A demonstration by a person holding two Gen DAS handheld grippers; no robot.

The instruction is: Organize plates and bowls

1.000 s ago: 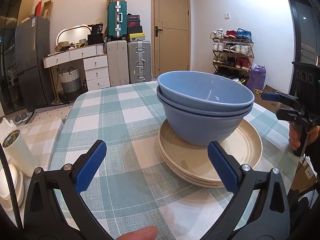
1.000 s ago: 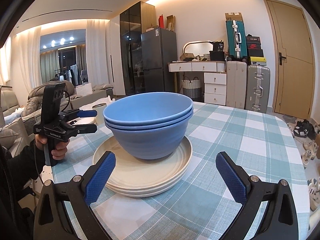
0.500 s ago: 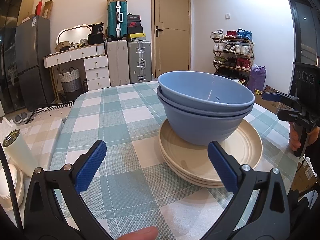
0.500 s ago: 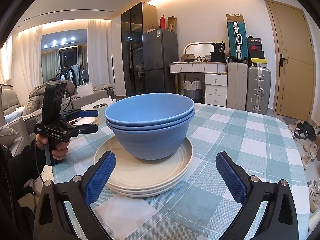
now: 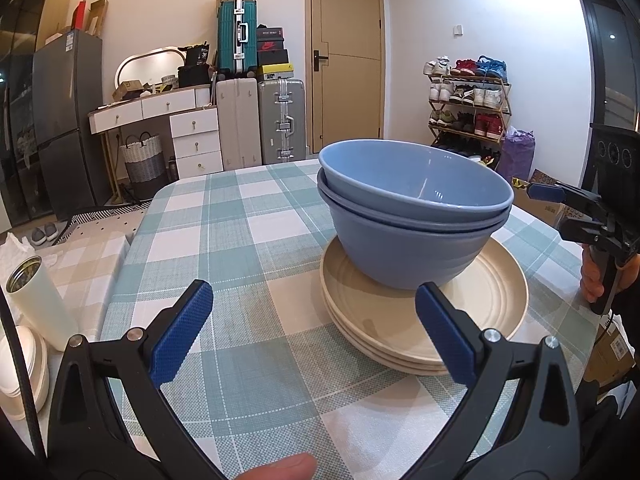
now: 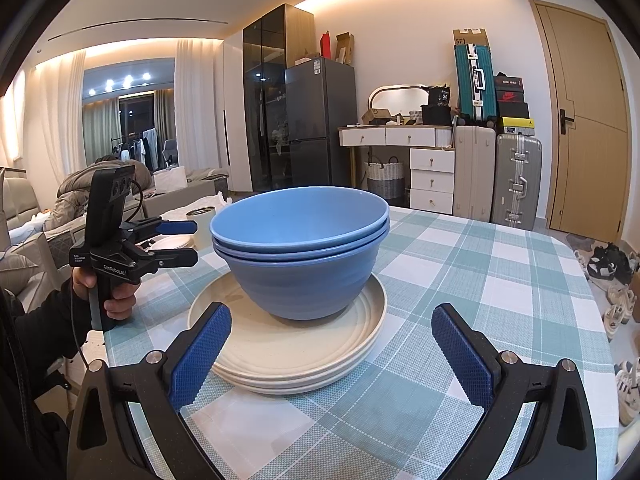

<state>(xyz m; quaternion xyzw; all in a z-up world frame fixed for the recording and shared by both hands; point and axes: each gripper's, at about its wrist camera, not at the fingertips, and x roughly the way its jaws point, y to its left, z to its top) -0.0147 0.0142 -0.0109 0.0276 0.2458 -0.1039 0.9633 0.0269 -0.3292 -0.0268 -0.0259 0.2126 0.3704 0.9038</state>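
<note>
A stack of blue bowls (image 5: 412, 216) sits nested on a stack of cream plates (image 5: 480, 304) on the checked tablecloth (image 5: 248, 240). The same bowls (image 6: 300, 248) and plates (image 6: 296, 356) show in the right wrist view. My left gripper (image 5: 314, 326) is open and empty, a little short of the plates and to their left. My right gripper (image 6: 330, 346) is open and empty, its jaws standing either side of the plate stack's near rim. Each gripper also shows in the other's view, the right (image 5: 560, 208) and the left (image 6: 176, 240).
A white tumbler (image 5: 40, 300) and white dishes (image 5: 20, 368) stand off the table's left edge. Suitcases (image 5: 260, 120), a dresser (image 5: 160, 128), a fridge (image 5: 64, 120) and a shoe rack (image 5: 468, 100) line the room behind. The table edge (image 6: 600, 320) curves at right.
Both grippers have stayed open. The right wrist view has crept slightly closer to the bowls; the left has barely moved.
</note>
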